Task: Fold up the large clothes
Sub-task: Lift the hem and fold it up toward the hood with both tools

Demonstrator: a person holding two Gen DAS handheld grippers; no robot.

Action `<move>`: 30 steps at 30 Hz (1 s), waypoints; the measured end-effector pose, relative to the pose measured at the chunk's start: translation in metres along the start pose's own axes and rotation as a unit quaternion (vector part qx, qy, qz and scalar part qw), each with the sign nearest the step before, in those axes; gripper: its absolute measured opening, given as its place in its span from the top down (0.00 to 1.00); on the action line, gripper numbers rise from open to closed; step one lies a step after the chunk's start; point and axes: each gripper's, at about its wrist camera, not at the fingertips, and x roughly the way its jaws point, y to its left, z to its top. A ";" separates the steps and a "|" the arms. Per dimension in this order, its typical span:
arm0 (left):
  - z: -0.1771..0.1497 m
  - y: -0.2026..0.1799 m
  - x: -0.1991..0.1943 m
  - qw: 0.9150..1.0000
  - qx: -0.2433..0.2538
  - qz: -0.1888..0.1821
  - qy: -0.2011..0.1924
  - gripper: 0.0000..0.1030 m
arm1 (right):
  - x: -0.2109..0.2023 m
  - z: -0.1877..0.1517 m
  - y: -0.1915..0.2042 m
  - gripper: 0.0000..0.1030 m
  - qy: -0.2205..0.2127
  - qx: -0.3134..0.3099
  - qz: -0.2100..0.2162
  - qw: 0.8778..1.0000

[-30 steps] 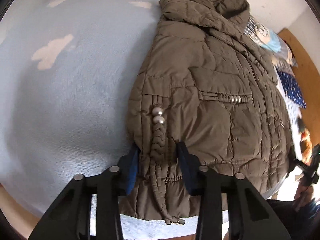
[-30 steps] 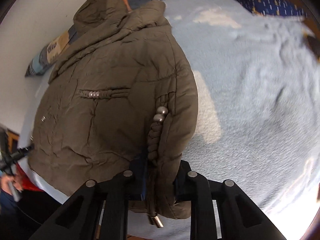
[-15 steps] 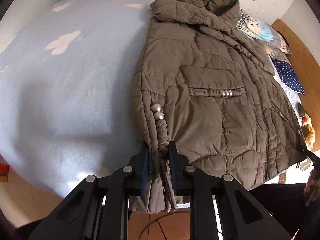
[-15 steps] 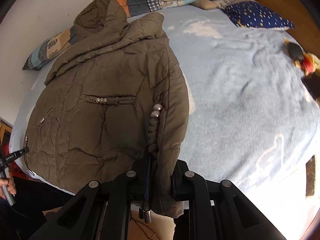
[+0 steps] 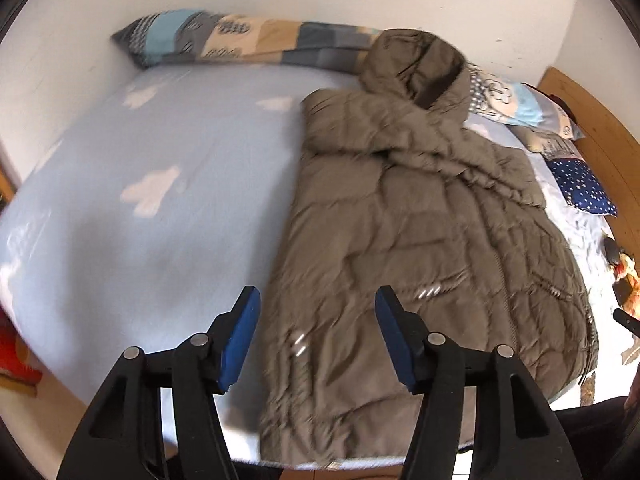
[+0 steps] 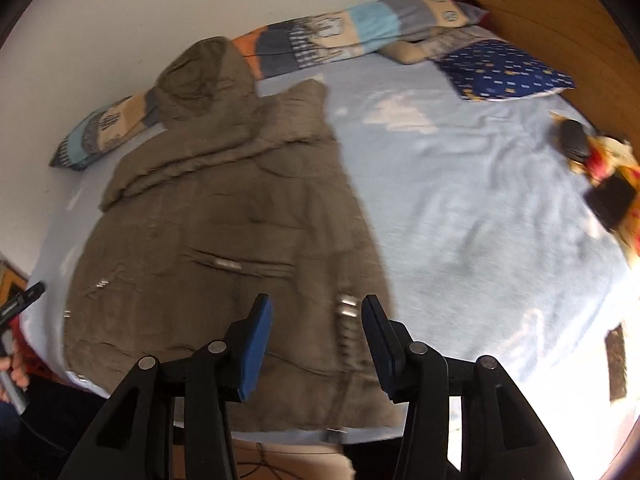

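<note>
A brown quilted hooded jacket lies flat on the light blue bed, hood toward the wall and hem at the near edge. It also shows in the right wrist view. My left gripper is open and empty above the jacket's left hem side. My right gripper is open and empty above the jacket's right hem side, near the braided cord with metal beads.
A long patchwork pillow lies along the wall behind the hood. A dark blue starred pillow lies by the wooden headboard. A colourful toy and dark objects lie at the bed's right side.
Both grippers were shut on the jacket's hem sides. Both have let go, opened and pulled back and up. The jacket now lies flat on the bed.
</note>
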 end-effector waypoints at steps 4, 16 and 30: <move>0.028 -0.033 0.000 0.999 0.021 -0.019 -0.014 0.37 | 0.006 0.023 0.034 0.51 0.002 -0.019 0.041 0.999; 0.142 -0.075 0.090 0.996 0.003 -0.066 -0.055 0.34 | 0.024 0.191 0.145 0.51 -0.037 -0.118 0.063 0.990; 0.161 -0.055 0.149 0.996 -0.028 -0.083 -0.007 0.34 | 0.234 0.451 0.197 0.50 -0.052 -0.113 0.003 0.992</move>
